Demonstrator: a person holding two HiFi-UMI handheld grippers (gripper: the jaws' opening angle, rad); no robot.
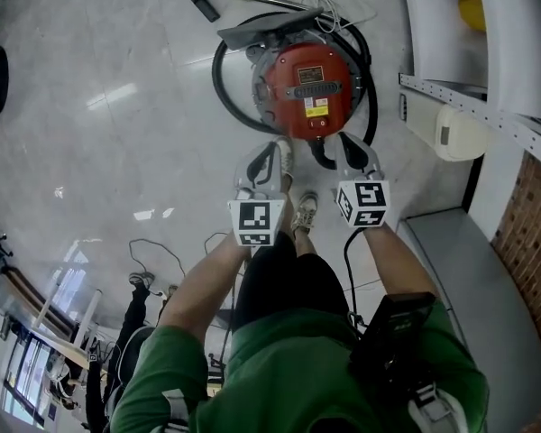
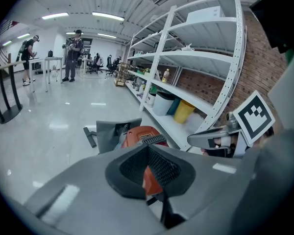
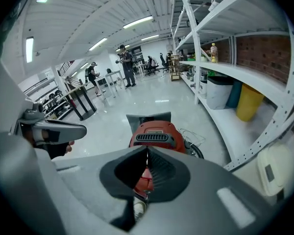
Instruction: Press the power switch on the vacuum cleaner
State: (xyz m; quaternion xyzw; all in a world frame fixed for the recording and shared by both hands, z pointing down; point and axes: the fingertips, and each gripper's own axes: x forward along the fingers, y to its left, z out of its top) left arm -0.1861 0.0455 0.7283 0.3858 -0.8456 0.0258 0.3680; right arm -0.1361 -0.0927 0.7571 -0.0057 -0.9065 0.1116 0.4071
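The red vacuum cleaner [image 1: 308, 84] stands on the shiny floor with its black hose [image 1: 224, 84] looped round it and a grey floor nozzle [image 1: 252, 30] behind. In both gripper views the vacuum cleaner [image 2: 139, 136] [image 3: 154, 136] shows just beyond the jaws. My left gripper [image 1: 275, 147] [image 2: 148, 148] hangs at the body's near left, jaws shut and empty. My right gripper [image 1: 338, 142] [image 3: 147, 150] hovers at the near right edge, also shut on nothing. I cannot pick out the power switch.
White metal shelving [image 1: 469, 106] runs along the right, with a white container [image 1: 460, 133] and a yellow bin [image 3: 248, 102] on its low shelf. A loose white cable [image 1: 338, 3] lies behind the vacuum. My shoe [image 1: 304, 210] is just below the grippers. People [image 2: 72, 53] stand far off.
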